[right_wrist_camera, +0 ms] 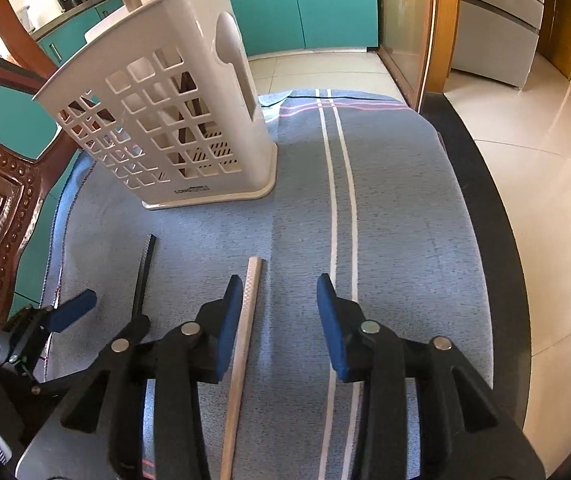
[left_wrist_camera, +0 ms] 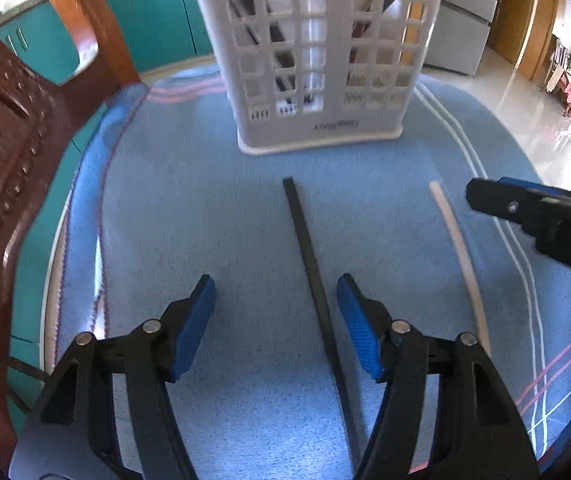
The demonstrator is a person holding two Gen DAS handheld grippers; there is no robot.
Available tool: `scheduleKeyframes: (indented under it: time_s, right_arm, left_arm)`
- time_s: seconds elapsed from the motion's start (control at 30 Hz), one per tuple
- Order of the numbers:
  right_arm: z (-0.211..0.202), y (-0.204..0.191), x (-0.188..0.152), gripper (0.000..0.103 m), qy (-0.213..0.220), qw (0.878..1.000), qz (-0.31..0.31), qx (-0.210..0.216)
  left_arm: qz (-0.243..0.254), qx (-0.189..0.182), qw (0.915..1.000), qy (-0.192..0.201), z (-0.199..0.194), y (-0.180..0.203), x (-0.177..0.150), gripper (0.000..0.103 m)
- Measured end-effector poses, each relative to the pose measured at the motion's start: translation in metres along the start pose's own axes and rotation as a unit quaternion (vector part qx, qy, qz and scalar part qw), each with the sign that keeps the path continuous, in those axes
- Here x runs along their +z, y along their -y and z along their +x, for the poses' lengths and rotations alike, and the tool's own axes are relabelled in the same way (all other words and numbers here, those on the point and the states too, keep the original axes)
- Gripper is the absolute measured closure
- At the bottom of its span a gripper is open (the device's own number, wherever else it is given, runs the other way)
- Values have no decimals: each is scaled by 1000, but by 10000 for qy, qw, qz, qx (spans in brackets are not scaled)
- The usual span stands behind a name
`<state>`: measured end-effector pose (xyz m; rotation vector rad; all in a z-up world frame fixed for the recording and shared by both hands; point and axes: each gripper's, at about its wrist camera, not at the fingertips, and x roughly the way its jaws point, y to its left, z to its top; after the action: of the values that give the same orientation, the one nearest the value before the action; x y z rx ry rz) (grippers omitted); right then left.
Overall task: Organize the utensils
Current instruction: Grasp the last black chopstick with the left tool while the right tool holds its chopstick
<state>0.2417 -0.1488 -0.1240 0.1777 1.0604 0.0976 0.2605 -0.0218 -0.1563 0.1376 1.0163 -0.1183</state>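
Your left gripper [left_wrist_camera: 276, 292] pointed steeply downward, its blue-padded jaws spread apart at the bottom of the left wrist view, pressing on nothing. Your right gripper [right_wrist_camera: 279, 290] tilted down likewise, its jaws parted and gripping nothing at the bottom of the right wrist view. Each gripper's tip showed at the edge of the other's view.

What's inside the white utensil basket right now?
The basket holds several upright sticks, dark and pale, their tops poking out above the rim. The lattice wall hides their exact number and lower ends.
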Motion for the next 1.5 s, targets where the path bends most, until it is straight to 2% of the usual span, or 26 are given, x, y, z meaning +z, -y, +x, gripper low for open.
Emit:
scheduleKeyframes:
  time_s: [0.07, 0.13, 0.2, 0.33, 0.37, 0.5, 0.77, 0.83, 0.9, 1.07, 1.2, 1.27, 1.37, 1.5]
  right_arm:
    - [0, 1, 0, 65, -2, 10000, 3, -1]
    - [0, 2, 0, 65, -6, 10000, 10, -14]
    - [0, 2, 0, 65, -13, 10000, 9, -23]
    - [1, 2, 0, 65, -33, 10000, -7, -45]
    - [1, 2, 0, 65, -36, 10000, -11, -46]
    - [1, 2, -1, 65, -23, 10000, -13, -57]
    - [2, -7, -3, 65, -127, 9997, -217, -70]
    - [6, -12, -5, 65, -206, 9992, -335, -93]
    - [10, -18, -8, 65, -298, 9983, -476, -131]
    - [20, -30, -17, 66, -387, 9954, -818, -307]
    - [21, -39, -20, 91, -376, 9940, -999, -242]
    - [21, -40, -20, 93, -364, 9944, -981, -154]
    - [18, -38, -18, 95, -347, 9951, -926, -86]
    - [16, -26, -11, 95, -336, 9962, -795, -98]
  left_arm:
    - [-29, -54, 10000, -31, 1, -2, 1, 38]
    - [-58, -217, 9997, -23, 2, -3, 1, 49]
    - [2, -308, 9995, -15, -3, 2, -2, 69]
    - [125, -388, 9992, -42, -5, 9, -5, 85]
    - [125, -398, 9991, -68, -4, 7, -4, 92]
    - [108, -332, 9993, -162, -10, 7, -10, 95]
    - [-103, -282, 9995, -44, -19, -16, -10, 96]
    - [-131, -252, 9996, -22, -18, -16, -8, 93]
    - [-148, -232, 9996, -5, -19, -16, -7, 84]
    - [-141, -169, 9998, -22, -19, -18, -5, 73]
    - [-135, -151, 9998, -41, -17, -17, -8, 66]
    - [-128, -142, 9998, -61, -15, -17, -8, 65]
    - [-139, -156, 9997, -113, -10, -15, -9, 65]
    - [-326, -265, 9989, -192, -4, -17, -7, 89]
